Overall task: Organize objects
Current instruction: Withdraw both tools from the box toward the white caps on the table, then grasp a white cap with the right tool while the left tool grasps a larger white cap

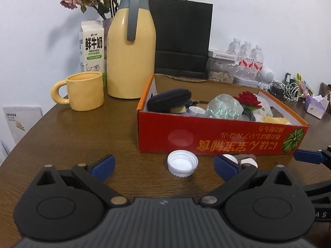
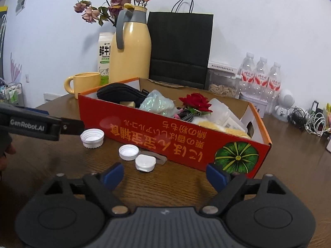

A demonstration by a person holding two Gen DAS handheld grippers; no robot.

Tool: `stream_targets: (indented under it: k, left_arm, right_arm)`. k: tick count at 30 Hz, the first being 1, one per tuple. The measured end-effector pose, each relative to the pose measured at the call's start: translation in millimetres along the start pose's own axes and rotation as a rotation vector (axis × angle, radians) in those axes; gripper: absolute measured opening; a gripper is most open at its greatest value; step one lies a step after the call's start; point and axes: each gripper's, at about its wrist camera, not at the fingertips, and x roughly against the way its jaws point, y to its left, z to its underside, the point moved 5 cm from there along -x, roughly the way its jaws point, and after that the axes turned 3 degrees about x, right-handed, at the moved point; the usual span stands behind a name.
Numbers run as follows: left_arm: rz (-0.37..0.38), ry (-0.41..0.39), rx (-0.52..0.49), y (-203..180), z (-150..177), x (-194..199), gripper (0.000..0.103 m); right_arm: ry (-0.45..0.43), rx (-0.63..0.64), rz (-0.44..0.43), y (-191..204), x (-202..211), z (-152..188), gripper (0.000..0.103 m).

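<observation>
red box (image 2: 165,132) with upside-down orange script; "fresh milk" carton (image 1: 92,47) behind

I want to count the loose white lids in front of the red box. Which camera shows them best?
The right wrist view: three white lids lie apart on the table beside the red box. The left wrist view shows one lid clearly; its own finger partly hides the others.

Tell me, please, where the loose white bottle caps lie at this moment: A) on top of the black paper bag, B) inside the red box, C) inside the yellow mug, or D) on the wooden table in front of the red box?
D: the white caps rest on the bare wooden table, just outside the near wall of the red box.
</observation>
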Motion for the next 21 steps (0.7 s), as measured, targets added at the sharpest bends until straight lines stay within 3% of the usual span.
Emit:
stream_targets:
  k: [3,15,21]
  left_arm:
    - [0.004,0.006,-0.004,-0.9,1.1,-0.3,0.103]
    - [0.010,0.011,0.004,0.3,1.0,-0.5,0.103]
    - [0.006,0.009,0.003,0.2,1.1,-0.6,0.103]
  right_arm:
    - [0.033,-0.014,-0.019,0.1,-5.0,1.4,0.064]
    - [0.103,-0.074,-0.077,10.0,-35.5,-7.1,0.048]
    - [0.120,-0.085,-0.061,14.7,-46.0,-11.6,0.043]
